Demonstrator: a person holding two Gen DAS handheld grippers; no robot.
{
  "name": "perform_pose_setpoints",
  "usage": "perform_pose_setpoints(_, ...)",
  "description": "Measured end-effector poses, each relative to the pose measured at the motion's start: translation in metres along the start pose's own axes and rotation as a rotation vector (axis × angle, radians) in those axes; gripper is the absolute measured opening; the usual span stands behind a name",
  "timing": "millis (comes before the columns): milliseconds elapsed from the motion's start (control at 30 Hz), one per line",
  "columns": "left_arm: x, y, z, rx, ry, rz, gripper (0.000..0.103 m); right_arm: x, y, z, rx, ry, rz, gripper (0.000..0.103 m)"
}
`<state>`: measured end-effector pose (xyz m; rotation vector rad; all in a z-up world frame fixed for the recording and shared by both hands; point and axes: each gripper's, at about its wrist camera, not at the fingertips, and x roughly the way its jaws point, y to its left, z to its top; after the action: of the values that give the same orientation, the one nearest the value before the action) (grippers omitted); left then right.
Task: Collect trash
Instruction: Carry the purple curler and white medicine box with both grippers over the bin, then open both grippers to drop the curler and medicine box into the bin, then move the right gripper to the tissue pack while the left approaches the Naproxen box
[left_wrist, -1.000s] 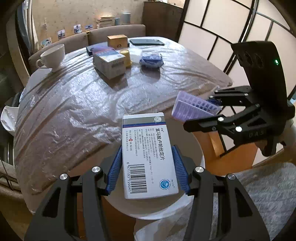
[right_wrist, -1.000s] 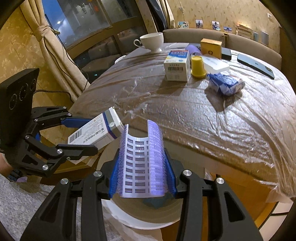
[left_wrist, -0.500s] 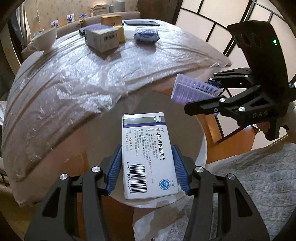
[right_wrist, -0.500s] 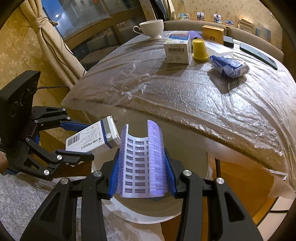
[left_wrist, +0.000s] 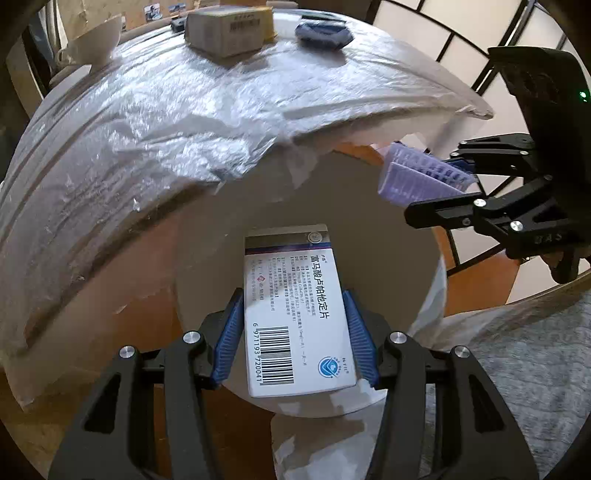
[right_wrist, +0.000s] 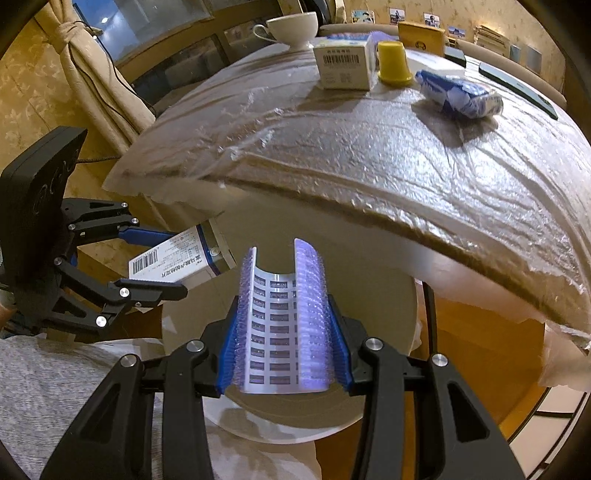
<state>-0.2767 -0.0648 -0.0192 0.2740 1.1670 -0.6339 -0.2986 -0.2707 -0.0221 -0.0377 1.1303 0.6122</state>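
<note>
Left tool (left_wrist: 291, 332) clamped on medicine box (left_wrist: 295, 314), right tool (right_wrist: 282, 332) squeezing blister sheet (right_wrist: 282, 325), both over white bin (left_wrist: 424, 266). Neither dropped yet; more clutter on tabletop (right_wrist: 369, 155).

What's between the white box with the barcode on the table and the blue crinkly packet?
A yellow cup, upside down, stands between the white box and the blue packet, touching neither as far as shows. The right wrist view shows it.
</note>
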Motion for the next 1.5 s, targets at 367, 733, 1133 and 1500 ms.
perform_pose_setpoints(367,0.021,0.006,0.005,-0.018,0.032,0.019,0.054,0.019,-0.006,0.001,0.013,0.035,-0.008,0.042)
perform_pose_setpoints(733,0.033,0.005,0.007,-0.027,0.045,0.028,0.063,0.028,-0.006,0.0,0.023,0.059,-0.022,0.063)
perform_pose_setpoints(1133,-0.043,-0.004,0.029,0.029,-0.171,-0.076,0.084,-0.053,0.005,0.019,-0.026,-0.172,-0.057,0.083)
perform_pose_setpoints(1500,-0.081,0.032,0.113,-0.113,-0.426,0.076,0.101,-0.061,-0.055,0.075,0.052,-0.302,-0.327,0.098)
